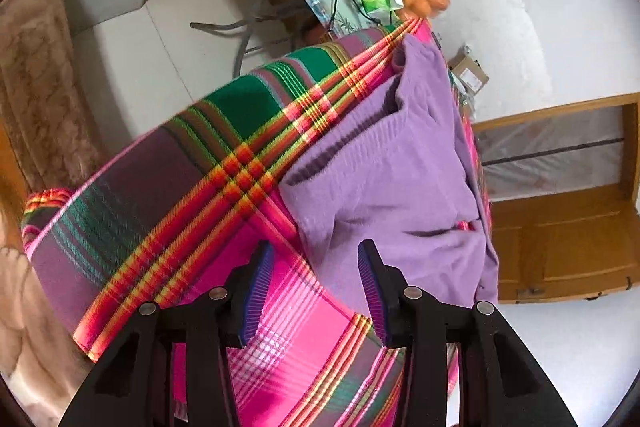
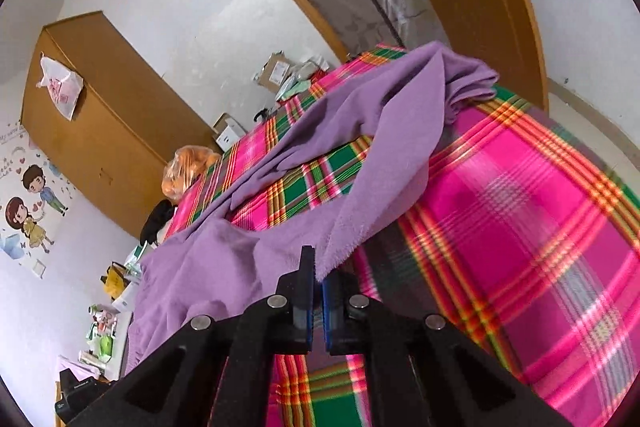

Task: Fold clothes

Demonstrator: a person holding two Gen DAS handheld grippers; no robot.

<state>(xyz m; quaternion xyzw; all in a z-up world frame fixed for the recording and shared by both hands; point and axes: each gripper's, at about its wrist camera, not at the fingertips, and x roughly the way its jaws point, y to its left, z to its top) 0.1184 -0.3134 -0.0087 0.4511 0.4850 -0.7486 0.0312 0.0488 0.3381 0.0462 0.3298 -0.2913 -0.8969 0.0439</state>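
The only writing I could make out was "My" on the cartoon-couple wall sticker (image 2: 30, 203); the box labels were too small to read. The purple garment (image 2: 304, 163) lay rumpled across the pink, green and orange plaid cloth (image 2: 520, 211) covering the table. My right tongs (image 2: 318, 287) were clamped on its frayed edge; my left tongs (image 1: 316, 291) stood partly open, gripping nothing

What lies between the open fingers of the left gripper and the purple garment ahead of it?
Only bare plaid cloth, seen in the left wrist view; the left gripper holds nothing short of the purple garment.
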